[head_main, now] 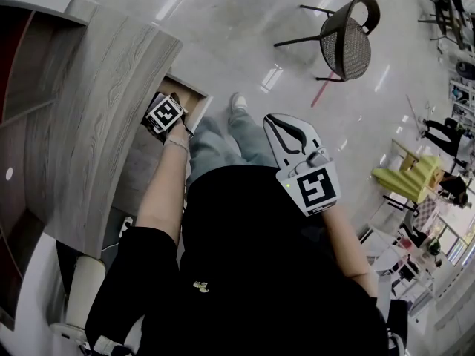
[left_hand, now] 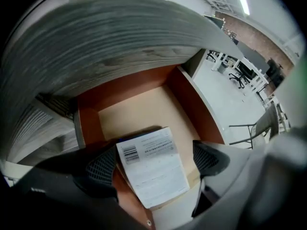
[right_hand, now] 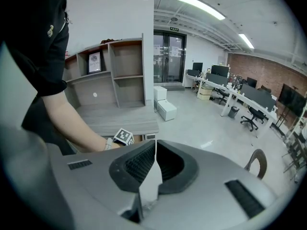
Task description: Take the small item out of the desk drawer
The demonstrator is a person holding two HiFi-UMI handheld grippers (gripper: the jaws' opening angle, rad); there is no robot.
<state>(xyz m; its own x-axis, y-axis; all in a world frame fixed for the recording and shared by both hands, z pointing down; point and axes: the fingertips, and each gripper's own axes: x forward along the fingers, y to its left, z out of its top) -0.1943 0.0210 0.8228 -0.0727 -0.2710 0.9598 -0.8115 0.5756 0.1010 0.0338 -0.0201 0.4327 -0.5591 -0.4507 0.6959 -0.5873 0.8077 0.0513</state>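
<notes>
Under the grey wood-grain desk top (left_hand: 96,42), the desk drawer (left_hand: 129,87) stands pulled out, with reddish-brown walls and a pale tan bottom. Its only visible content is the small item (left_hand: 158,178), a flat white packet with a barcode and fine print on its upper face and a dark edge along its far side. It lies tilted at the drawer's front end, near the front wall, while the back part of the drawer bottom shows bare tan board.

Steeply down into the drawer points the left gripper (left_hand: 154,159), its jaws spread wide on either side of the packet. The left pad sits just beside the packet's barcode corner, and the right pad stands clear of its other edge, so nothing is clamped. From the head view, this gripper (head_main: 167,113) is at the drawer's open mouth (head_main: 189,91), with the person's forearm reaching to it.

Well away from the drawer, over the person's lap, the right gripper (head_main: 286,128) is held out with its jaws (right_hand: 153,164) closed tip to tip and nothing between them.
</notes>
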